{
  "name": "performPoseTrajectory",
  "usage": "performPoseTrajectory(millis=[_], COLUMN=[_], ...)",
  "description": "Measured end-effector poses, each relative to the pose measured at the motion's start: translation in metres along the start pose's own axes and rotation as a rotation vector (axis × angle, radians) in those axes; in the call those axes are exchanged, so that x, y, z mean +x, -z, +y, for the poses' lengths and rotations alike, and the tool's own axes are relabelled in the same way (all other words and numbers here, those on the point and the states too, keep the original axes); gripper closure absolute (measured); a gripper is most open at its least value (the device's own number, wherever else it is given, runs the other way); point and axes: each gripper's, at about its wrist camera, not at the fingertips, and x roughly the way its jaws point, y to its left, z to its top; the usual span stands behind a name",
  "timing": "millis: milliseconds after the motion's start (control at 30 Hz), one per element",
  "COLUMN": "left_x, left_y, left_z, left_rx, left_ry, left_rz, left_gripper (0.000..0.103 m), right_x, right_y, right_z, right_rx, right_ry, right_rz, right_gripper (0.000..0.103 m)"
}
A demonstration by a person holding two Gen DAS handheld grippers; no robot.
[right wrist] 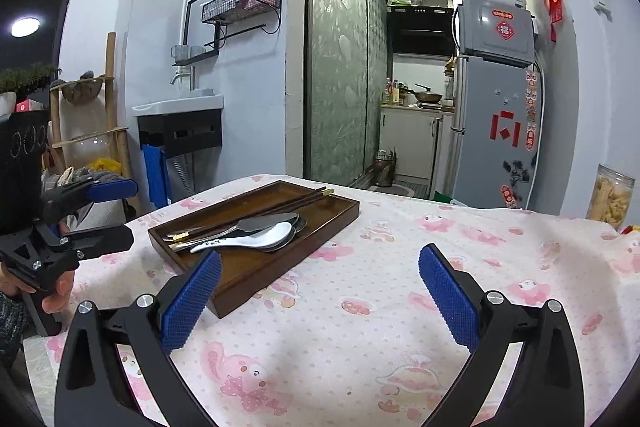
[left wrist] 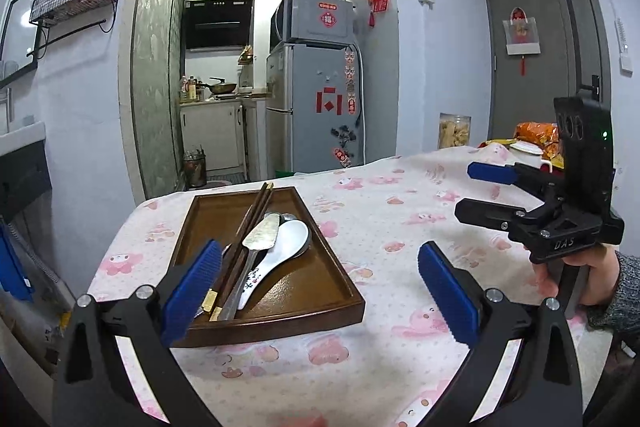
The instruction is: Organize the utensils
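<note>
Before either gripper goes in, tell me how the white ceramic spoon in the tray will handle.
The white ceramic spoon looks glazed, so probably slippery between pads. It lies across metal utensils in the wooden tray, so lifting may drag them. Being ceramic, it would likely chip if dropped.

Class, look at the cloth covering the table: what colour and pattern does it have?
The tablecloth is pale cream-white with small dots and pink cartoon animals, clearest in the right wrist view.

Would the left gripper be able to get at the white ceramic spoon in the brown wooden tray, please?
Probably yes: the left gripper is open, and the white ceramic spoon lies near the top of the pile in the brown wooden tray, just ahead.
</note>
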Motion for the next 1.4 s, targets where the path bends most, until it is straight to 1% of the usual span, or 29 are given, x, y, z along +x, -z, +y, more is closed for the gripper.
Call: performPoseTrajectory(millis=[67,167,333,1400], left_x=[-0.0016,-0.0030,-0.0040,-0.0042], left_y=[0.0010,0.0012,0.0006,0.0010], left_z=[0.0023,0.0021,0.0035,0.0048], left_rx=[-0.016,-0.017,-0.021,-0.022], left_ry=[-0.035,-0.056,-0.062,-0.065], left_rz=[-0.008,-0.013,-0.013,-0.013], left_gripper=[0.003,0.003,0.003,0.003], right_x=[-0.0009,-0.0011,-0.0005,-0.0006], right_y=[0.0007,0.0010,0.0008,0.0008], right_z=[-0.0008,0.0003,0.0002,0.0002], right_rx=[0.007,0.001,-0.002,-0.002], right_ry=[0.010,0.006,-0.007,-0.007], right_rz=[-0.006,-0.008,-0.007,-0.007], right_gripper=[0.003,0.003,0.003,0.003])
